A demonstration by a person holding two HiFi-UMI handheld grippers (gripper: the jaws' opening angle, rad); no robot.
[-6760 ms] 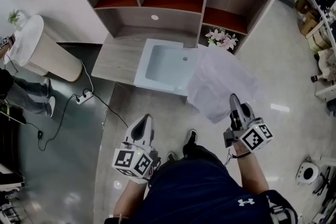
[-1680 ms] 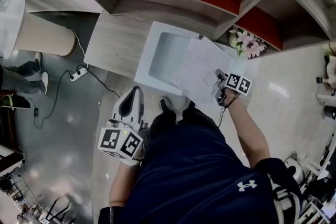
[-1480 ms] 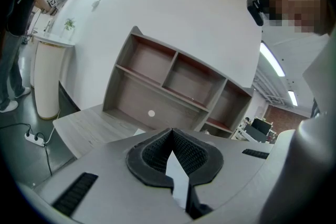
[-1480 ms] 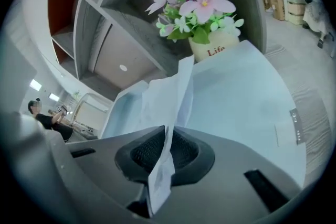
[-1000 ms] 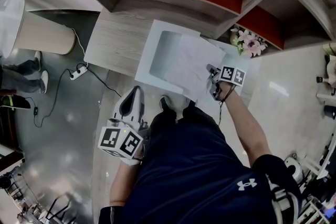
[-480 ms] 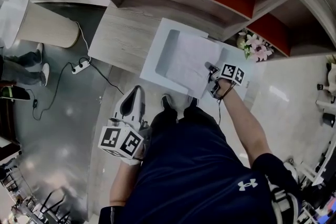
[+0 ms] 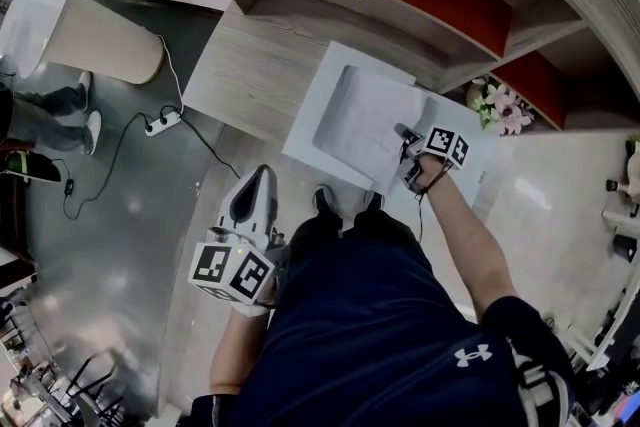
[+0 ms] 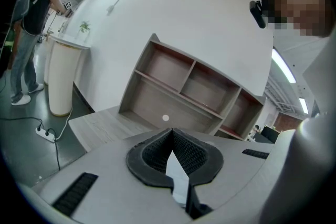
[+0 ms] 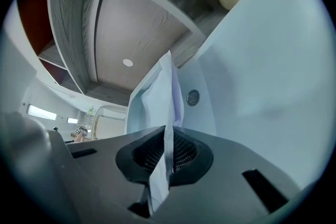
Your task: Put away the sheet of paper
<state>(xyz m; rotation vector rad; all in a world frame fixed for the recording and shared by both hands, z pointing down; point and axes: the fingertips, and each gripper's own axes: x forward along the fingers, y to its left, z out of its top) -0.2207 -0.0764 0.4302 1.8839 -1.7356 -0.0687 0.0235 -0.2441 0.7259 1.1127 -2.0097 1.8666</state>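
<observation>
The white sheet of paper [image 7: 372, 120] lies spread over the open white tray [image 7: 308, 120] on the wooden desk. My right gripper [image 7: 403, 137] is at the sheet's near right corner, shut on its edge. In the right gripper view the paper [image 9: 157, 94] runs up from between the closed pads of the right gripper [image 9: 167, 136], with the tray's pale wall [image 9: 252, 86] just beyond. My left gripper [image 7: 256, 183] hangs low by my left side, away from the desk. In its own view the left gripper [image 8: 170, 136] has its jaws together at the tip, and I see nothing gripped.
A wooden shelf unit [image 7: 430, 0] with red-backed compartments stands over the desk [image 7: 250, 75]. A pot of pink flowers [image 7: 500, 105] sits right of the tray. A white cylindrical bin [image 7: 70, 20], a power strip [image 7: 163, 123] and a standing person [image 8: 31, 13] are at the left.
My right gripper has carried the sheet leftward and farther over the tray, where it now lies lower and flatter. The left gripper has stayed where it was.
</observation>
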